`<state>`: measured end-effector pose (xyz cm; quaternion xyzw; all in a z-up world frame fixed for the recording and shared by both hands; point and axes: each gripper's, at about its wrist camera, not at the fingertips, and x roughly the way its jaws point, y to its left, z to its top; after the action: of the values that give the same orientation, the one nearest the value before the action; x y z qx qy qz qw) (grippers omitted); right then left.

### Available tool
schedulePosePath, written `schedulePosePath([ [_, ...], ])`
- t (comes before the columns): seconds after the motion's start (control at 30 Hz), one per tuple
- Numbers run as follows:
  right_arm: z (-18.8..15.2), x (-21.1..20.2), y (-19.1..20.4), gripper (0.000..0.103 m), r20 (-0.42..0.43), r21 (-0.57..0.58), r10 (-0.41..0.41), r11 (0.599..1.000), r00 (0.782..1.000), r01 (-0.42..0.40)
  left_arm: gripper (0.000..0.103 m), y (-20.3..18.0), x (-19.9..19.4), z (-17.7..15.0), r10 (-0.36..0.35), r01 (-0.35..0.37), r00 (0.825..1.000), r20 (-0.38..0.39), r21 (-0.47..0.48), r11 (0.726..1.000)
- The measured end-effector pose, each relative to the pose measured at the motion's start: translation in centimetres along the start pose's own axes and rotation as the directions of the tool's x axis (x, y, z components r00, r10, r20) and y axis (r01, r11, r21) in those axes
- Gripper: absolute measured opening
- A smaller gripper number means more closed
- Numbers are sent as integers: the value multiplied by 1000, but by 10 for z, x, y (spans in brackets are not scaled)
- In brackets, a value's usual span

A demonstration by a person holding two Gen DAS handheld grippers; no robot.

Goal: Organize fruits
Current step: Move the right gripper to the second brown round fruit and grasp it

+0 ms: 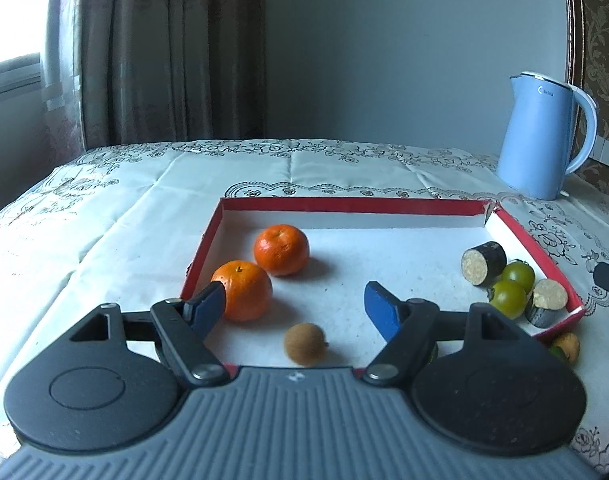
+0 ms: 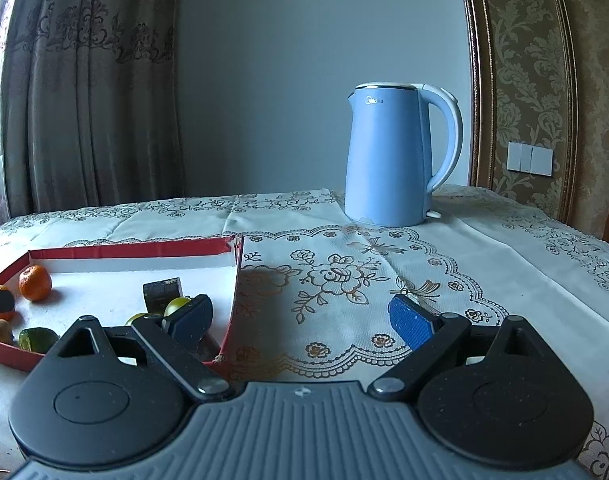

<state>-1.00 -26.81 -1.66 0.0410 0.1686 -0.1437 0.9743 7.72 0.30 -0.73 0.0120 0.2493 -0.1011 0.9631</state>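
A red-rimmed white tray (image 1: 516,226) holds two oranges, one farther back (image 1: 281,249) and one nearer (image 1: 244,290). A small brown fuzzy fruit (image 1: 306,344) lies at the tray's near edge. In the right corner sit two green tomatoes (image 1: 509,299) and two dark cut cylinders (image 1: 484,262). My left gripper (image 1: 294,288) is open over the tray; its left fingertip (image 1: 212,300) is at the near orange, and nothing is clamped. My right gripper (image 2: 300,312) is open astride the tray's right wall (image 2: 235,280), empty.
A blue kettle (image 2: 388,160) stands at the back right on the patterned tablecloth (image 2: 344,276). A yellowish-green fruit (image 1: 566,347) lies outside the tray's near right corner. Another green fruit (image 2: 36,339) shows by the tray's near wall. Curtains hang behind.
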Motion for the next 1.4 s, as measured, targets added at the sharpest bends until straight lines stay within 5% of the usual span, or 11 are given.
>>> schedulePosePath([
  [0.3, 0, -3, -4, 96, 8, 22, 8, 1000, 1000, -8, 79, 9, -19, -11, 11, -11, 1000, 5, -31, 999],
  [0.53, -6, -17, -21, 96, -48, 77, 132, 989, 990, -128, 89, 18, -57, -25, -11, 14, 999, 45, -45, 999],
  [0.8, -27, -44, -16, 95, -107, -47, 186, 980, 977, -192, 91, 6, -64, -52, -63, 63, 998, 4, -13, 998],
  [0.97, -20, -34, 3, 76, -139, -115, 194, 971, 971, -210, 91, 8, -53, -57, -68, 67, 997, -40, -38, 997],
  [1.13, -19, -9, 14, 59, -238, -106, 251, 954, 939, -281, 91, 15, -48, -58, -76, 71, 995, -66, -75, 995],
  [1.4, -18, 6, 20, 53, -265, -78, 292, 944, 919, -322, 92, 4, -42, -60, -57, 56, 994, -95, -15, 998],
])
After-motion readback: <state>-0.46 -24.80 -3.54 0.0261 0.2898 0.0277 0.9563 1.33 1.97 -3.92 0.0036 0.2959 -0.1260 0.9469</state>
